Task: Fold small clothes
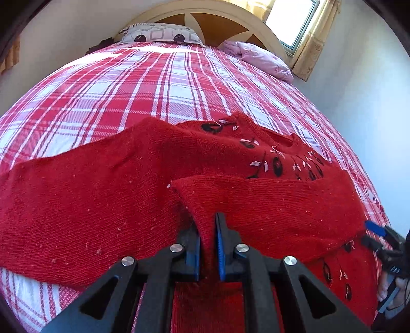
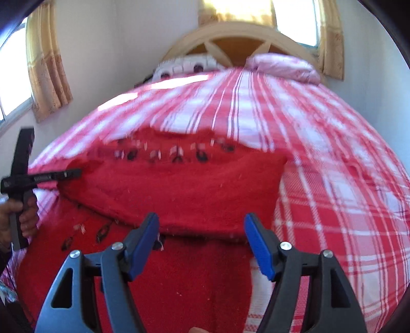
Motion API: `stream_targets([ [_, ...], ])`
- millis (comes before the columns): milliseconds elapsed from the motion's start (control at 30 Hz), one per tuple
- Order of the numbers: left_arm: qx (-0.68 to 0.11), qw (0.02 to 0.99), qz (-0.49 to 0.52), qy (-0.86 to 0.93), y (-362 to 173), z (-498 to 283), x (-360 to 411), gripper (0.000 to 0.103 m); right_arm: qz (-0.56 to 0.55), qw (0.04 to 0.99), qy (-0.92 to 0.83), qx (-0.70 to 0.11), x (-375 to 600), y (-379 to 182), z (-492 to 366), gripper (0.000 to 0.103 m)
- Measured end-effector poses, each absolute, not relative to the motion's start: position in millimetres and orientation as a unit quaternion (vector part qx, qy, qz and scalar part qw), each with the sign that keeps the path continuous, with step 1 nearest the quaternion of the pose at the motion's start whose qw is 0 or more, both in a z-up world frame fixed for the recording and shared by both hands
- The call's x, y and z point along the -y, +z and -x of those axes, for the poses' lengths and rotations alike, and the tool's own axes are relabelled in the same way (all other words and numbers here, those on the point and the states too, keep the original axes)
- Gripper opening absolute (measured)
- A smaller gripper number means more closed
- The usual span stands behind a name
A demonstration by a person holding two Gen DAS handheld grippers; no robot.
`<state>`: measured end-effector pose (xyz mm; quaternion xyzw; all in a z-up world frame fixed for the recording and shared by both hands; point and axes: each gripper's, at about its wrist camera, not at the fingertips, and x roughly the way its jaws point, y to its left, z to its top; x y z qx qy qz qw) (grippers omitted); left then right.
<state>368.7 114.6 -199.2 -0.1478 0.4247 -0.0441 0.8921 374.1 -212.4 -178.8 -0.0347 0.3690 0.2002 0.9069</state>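
Basically, the sweater [image 1: 102, 199] lay flat on the bed [image 1: 128, 84], near the foot end, neckline toward the headboard [image 1: 205, 23]. Left gripper [image 1: 208, 246] was pinching a sleeve [image 1: 256, 205], knit bunched between the blue pads and the sleeve drawn across the chest. Right gripper [image 2: 202, 246] stood spread over the sweater's near edge, nothing between the pads; that view was blurred.

Handling, my read: light, limp, thick knit. No stiffness, so any lifted part would sag and drag the layer under it. Fuzzy surface, likely grips well on the ribbed pads, not slippery. Not fragile, but the embroidered leaf motifs [image 1: 279, 164] below the collar could snag, so keep the pads off them. Best holds: sleeve cuff, hem corners, shoulder seam, i.e. edges where fabric doubles up.

Materials: red ribbed knit with lint specks, black-and-white stitched leaves in an arc. Bed cover was woven plaid, red and white, coarse weave, some friction against the knit. Patterned pillow [image 1: 159, 34] and pink pillow [image 1: 266, 60] at the headboard, well apart from the sweater.
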Motion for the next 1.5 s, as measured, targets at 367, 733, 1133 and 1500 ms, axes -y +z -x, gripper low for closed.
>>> stream_targets([
  [367, -0.404, 0.905, 0.136, -0.004, -178.6, -349.2, -135.9, 0.063, 0.134, 0.883, 0.184, -0.411, 193.3, -207.4, -365.1, 0.088],
  [733, -0.404, 0.907, 0.094, 0.078, -178.6, -305.3, -196.7, 0.065, 0.147, 0.883, 0.177, -0.41, 186.2, -209.5, -367.0, 0.095],
  [1133, -0.385, 0.874, 0.112, 0.275, -166.6, -236.4, -353.8, 0.065, 0.1, 0.908, 0.198, -0.355, 176.0, -156.7, -332.9, 0.094],
  [1500, -0.38, 0.835, 0.23, 0.325, -190.8, -219.0, -434.1, 0.065, 0.129, 0.902, 0.236, -0.339, 143.8, -153.4, -307.0, 0.094],
])
